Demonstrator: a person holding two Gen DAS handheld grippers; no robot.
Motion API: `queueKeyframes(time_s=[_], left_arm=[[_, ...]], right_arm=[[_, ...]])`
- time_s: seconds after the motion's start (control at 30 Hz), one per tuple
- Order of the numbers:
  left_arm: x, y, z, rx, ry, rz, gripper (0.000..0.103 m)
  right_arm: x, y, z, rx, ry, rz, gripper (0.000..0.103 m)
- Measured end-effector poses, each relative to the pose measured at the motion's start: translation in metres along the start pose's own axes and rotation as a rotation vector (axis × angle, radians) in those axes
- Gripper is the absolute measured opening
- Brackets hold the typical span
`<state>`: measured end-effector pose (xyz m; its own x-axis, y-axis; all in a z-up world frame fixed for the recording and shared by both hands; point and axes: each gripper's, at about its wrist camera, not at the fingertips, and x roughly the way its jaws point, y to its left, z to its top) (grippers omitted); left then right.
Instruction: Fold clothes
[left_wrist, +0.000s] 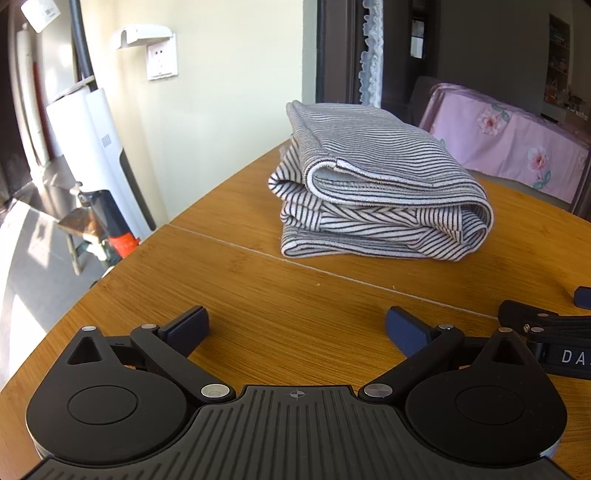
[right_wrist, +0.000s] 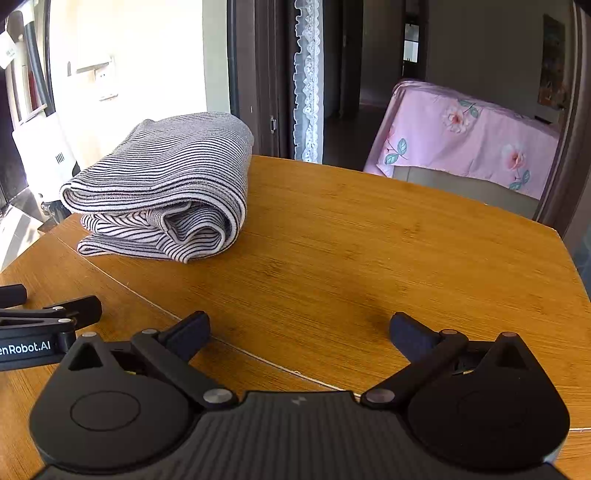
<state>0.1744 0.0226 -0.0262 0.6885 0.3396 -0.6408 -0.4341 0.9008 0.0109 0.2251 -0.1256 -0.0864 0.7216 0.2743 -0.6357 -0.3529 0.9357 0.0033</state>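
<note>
A grey-and-white striped garment (left_wrist: 376, 184) lies folded in a thick bundle on the wooden table (left_wrist: 258, 295), toward its far side. In the right wrist view the same garment (right_wrist: 166, 184) sits at the far left. My left gripper (left_wrist: 297, 328) rests low over the table, well short of the bundle, open with nothing between its fingers. My right gripper (right_wrist: 299, 332) is also open and empty, to the right of the bundle and nearer the front. Each gripper shows at the edge of the other's view: the right one (left_wrist: 546, 325), the left one (right_wrist: 40, 321).
A seam (left_wrist: 332, 275) runs across the tabletop. Beyond the table's left edge stand a white appliance (left_wrist: 92, 155) and a small stool (left_wrist: 85, 229). A chair draped in pink floral cloth (right_wrist: 465, 136) stands behind the far right edge, by a dark doorway with a lace curtain (right_wrist: 306, 81).
</note>
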Motion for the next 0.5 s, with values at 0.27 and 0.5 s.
queueKeyframes(time_s=[0.27, 0.5], left_arm=[[-0.0014, -0.0008, -0.0004, 0.001, 0.0, 0.001, 0.103], [-0.0003, -0.0004, 0.0002, 0.0, 0.0, 0.0, 0.103]], right_arm=[[-0.0015, 0.0012, -0.0008, 0.002, 0.0, 0.0, 0.103], [-0.0027, -0.0011, -0.0018, 0.002, -0.001, 0.001, 0.103]])
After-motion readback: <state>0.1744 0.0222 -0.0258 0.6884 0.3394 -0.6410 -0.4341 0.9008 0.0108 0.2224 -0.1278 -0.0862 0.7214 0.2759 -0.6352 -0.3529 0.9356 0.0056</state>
